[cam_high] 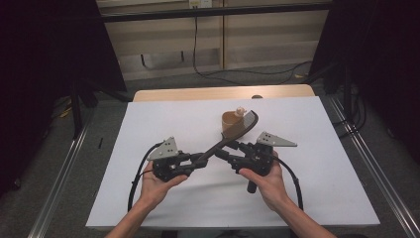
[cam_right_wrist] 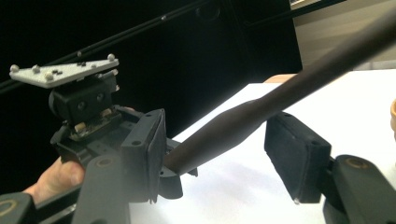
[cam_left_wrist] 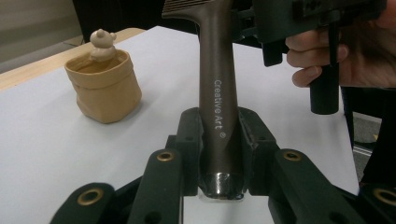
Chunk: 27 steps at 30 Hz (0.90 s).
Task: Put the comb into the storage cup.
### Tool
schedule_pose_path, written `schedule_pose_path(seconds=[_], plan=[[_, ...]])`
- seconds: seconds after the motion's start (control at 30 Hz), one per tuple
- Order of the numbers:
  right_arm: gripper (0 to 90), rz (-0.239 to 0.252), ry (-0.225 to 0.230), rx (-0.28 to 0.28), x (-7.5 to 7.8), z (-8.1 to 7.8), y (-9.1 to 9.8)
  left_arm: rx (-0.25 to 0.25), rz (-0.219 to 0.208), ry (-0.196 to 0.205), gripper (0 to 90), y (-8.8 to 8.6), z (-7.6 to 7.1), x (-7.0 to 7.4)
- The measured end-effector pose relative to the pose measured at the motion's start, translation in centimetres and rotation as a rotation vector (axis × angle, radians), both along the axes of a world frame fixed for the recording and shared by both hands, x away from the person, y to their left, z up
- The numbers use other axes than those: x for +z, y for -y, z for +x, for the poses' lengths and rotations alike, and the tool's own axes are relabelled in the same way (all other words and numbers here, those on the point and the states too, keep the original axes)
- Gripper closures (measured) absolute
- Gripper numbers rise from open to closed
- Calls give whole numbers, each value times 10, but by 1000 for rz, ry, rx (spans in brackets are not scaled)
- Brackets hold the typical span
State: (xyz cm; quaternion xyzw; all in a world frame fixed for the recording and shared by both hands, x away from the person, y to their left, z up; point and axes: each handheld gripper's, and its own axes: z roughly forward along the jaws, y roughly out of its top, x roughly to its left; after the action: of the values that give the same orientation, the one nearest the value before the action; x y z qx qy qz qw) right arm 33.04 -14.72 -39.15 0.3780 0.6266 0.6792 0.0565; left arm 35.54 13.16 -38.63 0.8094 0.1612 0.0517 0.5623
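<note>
High view: left gripper (cam_high: 200, 159) clamps the brush (cam_high: 233, 134) handle end, raised over the table (cam_high: 317, 163). Right gripper (cam_high: 229, 150) jaws straddle the handle, not touching. Handover pending; right must close next.

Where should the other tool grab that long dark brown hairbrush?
Grip the dark brown hairbrush on its bare round handle, just above the left tool clamped on its end, coming from the right side. The handle is slim enough for the jaws; the head is wide and ribbed.
</note>
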Motion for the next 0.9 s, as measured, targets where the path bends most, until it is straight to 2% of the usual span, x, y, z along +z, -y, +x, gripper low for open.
schedule_pose_path(seconds=[0.2,0.43,0.57,0.73,0.9], plan=[[471,52,-45,-8,-3,3,-2,3,-1,1,727,0,0,0],[558,76,-74,-7,-6,4,-6,4,6,7,727,0,0,-1],[615,118,-105,-10,-8,5,-6,6,5,13,727,0,0,0],[626,134,-122,-18,-10,7,-7,11,10,19,727,0,0,-1],[645,203,-181,-9,-13,9,-5,11,17,37,727,2,0,-3]])
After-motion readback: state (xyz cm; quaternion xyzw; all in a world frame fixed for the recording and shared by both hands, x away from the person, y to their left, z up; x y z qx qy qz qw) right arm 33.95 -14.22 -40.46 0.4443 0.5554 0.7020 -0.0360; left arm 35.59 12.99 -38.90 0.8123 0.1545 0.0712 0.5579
